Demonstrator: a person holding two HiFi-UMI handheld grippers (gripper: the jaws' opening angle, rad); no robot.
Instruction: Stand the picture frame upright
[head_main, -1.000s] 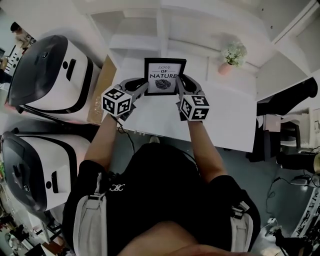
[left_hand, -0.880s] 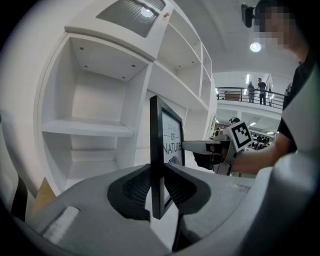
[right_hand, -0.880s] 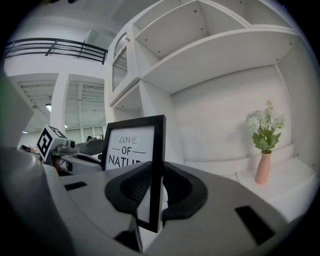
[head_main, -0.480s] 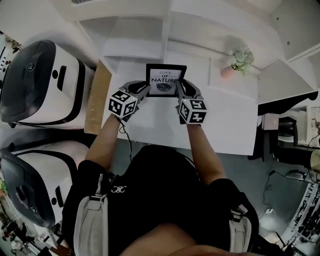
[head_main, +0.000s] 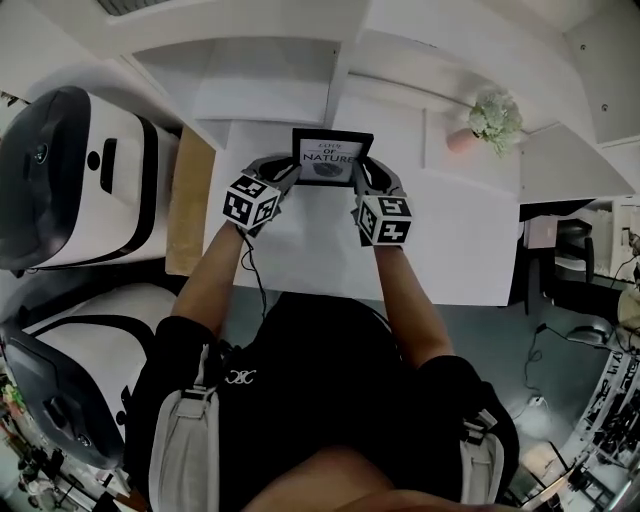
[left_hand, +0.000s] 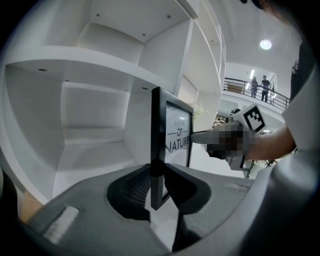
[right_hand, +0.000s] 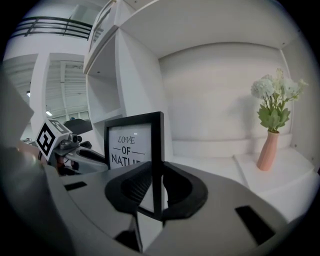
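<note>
White desk (head_main: 440, 240) below white shelves (head_main: 270, 90) fills the middle of the head view. At upper centre the picture frame (head_main: 332, 158) is upright, the left gripper (head_main: 288, 174) jaws clamped on its left edge and the right gripper (head_main: 360, 174) jaws clamped on its right edge. A pink vase (head_main: 462, 140) stands at upper right.

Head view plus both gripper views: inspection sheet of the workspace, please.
Surface: white table, no spills seen.
Job's things: black picture frame reading LOVE OF NATURE, upright, facing the person; base contact with the table unclear.
Clutter: pink vase of white flowers at back right, apart from the frame.
Grippers: left gripper jaws shut on the frame's left edge; right gripper jaws shut on its right edge.
Cables: thin dark cable hanging below the left gripper.
Surroundings: white shelving behind; white-and-black machines at left.
</note>
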